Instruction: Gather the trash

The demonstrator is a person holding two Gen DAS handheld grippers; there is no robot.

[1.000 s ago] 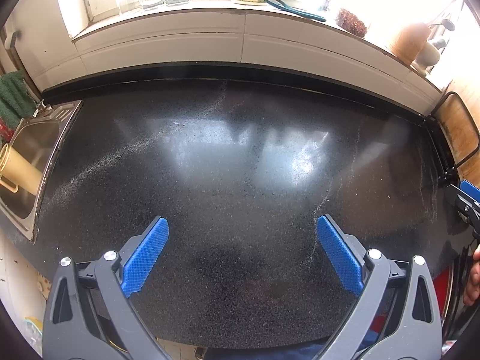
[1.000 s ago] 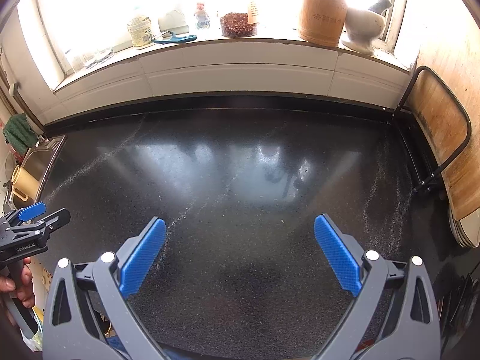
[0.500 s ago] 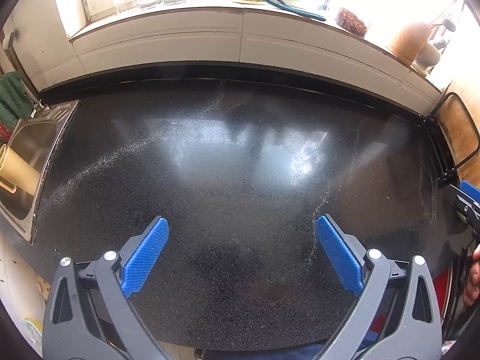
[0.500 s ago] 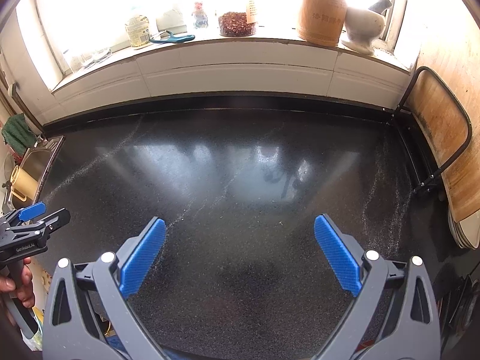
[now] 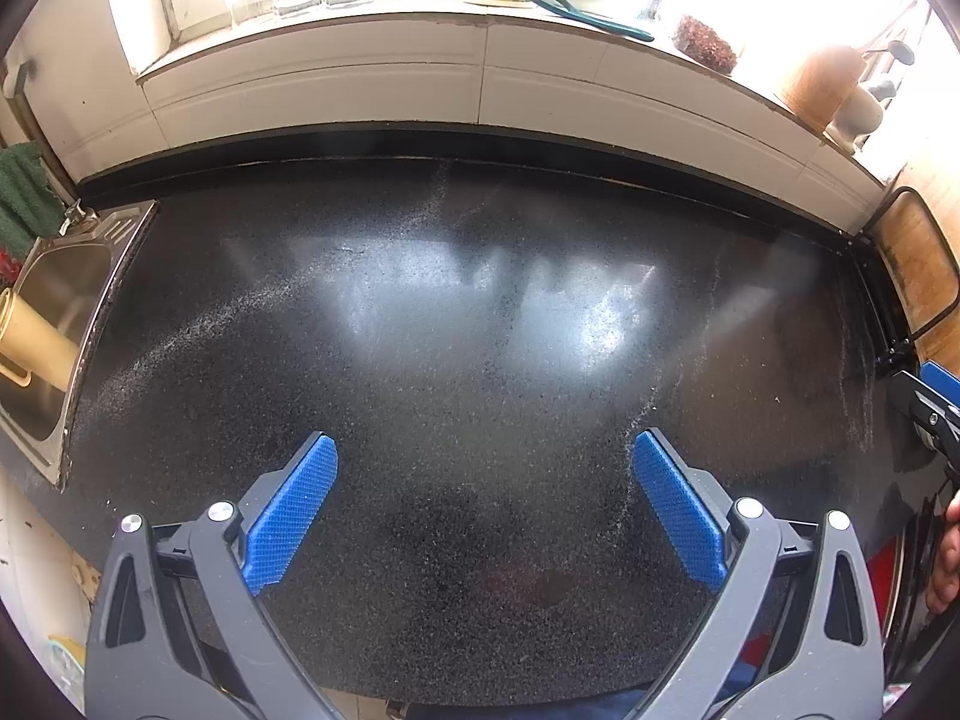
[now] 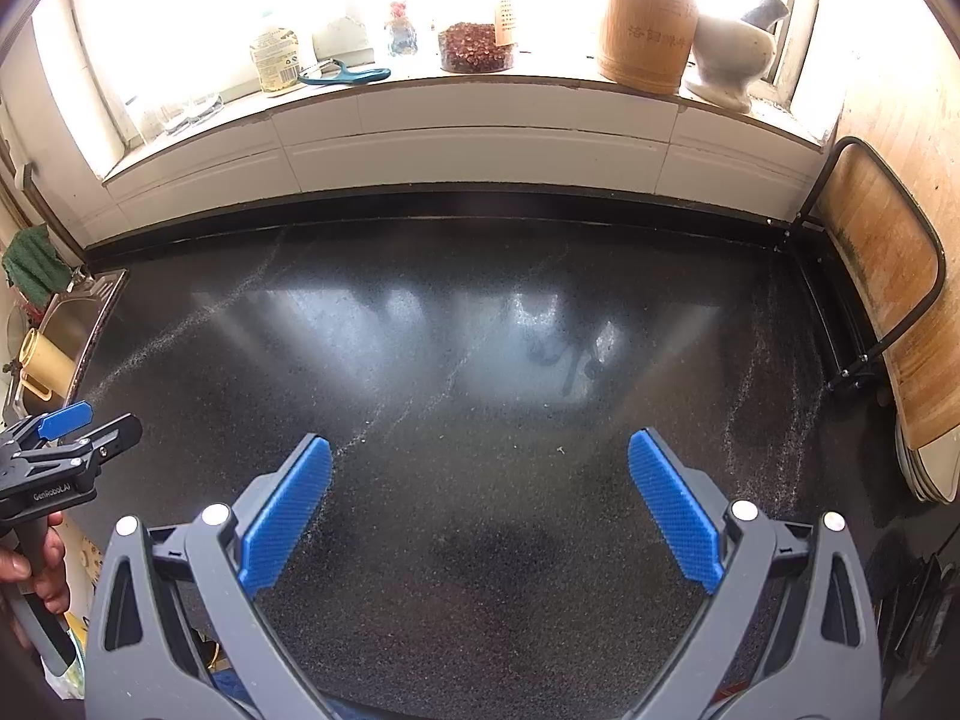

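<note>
Trash: none I can make out on the counter (image 5: 480, 360) in either view, and that hasn't changed over the last sec; only a tiny pale speck (image 6: 561, 450) sits between my right tongs' fingers, too small to call. Nothing has moved since the earlier frames: the left tongs (image 5: 483, 510) hang over the same patch of counter, blue pads spread wide, nothing betw them. The right tongs (image 6: 480, 507) are the same, wide apart and empty. I read that as the counter being done or not yet begun; w/ no piece to go for, my next job is prob to look elsewhere, e.g. past the counter edge, where smth pale and crumpled (image 6: 66, 678) shows low left, though I can't tell what it is. Materials: the counter is black speckled stone, glossy, throwing back window glare, w/ thin whitish streaks of dust or scratches (image 5: 198, 330). The tong pads are blue w/ a fine waffle texture on grey plastic arms. The steel sink (image 5: 54, 300) at left holds a tan cylinder-shaped mug (image 5: 36, 336). The white tiled sill (image 6: 468, 114) carries a bamboo holder (image 6: 648, 30), stone mortar (image 6: 729, 60), glass jar of red dried bits (image 6: 477, 48) and a teal peeler (image 6: 348, 73). A wooden board in a black wire rack (image 6: 888, 300) stands at right.
</note>
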